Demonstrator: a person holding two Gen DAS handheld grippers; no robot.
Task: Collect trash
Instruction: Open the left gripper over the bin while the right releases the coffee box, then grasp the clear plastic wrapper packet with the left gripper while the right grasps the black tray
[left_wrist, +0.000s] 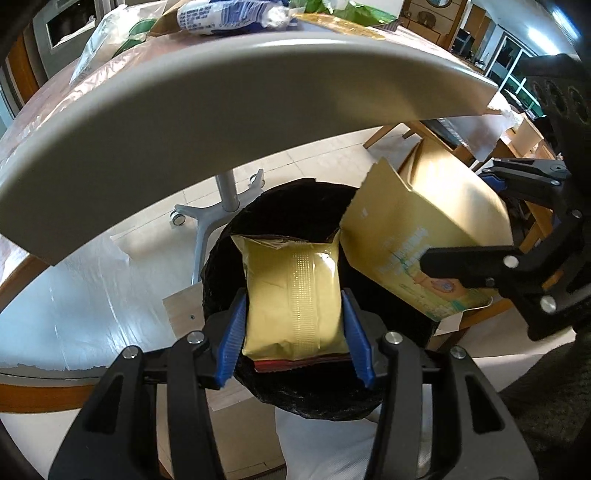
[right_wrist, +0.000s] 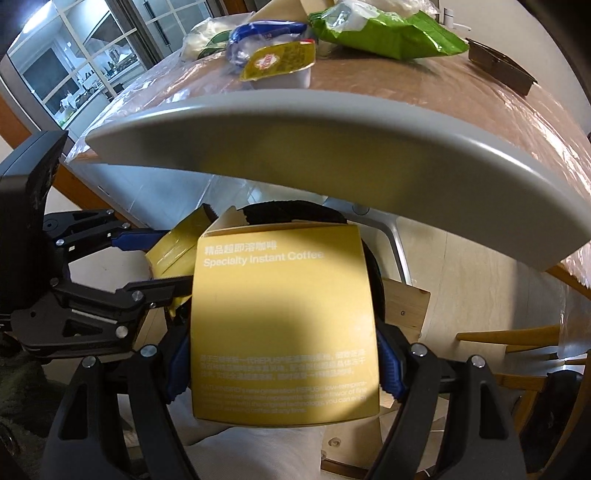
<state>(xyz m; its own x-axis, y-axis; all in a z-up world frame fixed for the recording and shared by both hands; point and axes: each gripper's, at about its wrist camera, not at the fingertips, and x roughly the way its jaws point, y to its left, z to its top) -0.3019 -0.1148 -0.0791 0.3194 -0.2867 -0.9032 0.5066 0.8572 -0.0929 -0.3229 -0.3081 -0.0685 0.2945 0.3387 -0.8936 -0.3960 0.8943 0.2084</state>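
Pale tiled floor (left_wrist: 317, 155), wooden chair (right_wrist: 517, 343), glazed windows (right_wrist: 74, 70) beyond a plastic-covered table (right_wrist: 406, 88).

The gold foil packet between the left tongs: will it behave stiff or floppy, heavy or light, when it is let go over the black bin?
The gold foil packet looks puffy and creased, so it is probably soft and light. Its glossy film seems slippery against the blue pads. It hangs above the black bin, so it would likely drop in.

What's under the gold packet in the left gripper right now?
Under the gold packet is the black-lined bin, its dark opening showing around the packet. A red edge peeks out at its lower end. The bin's contents are hidden by the packet and shadow.
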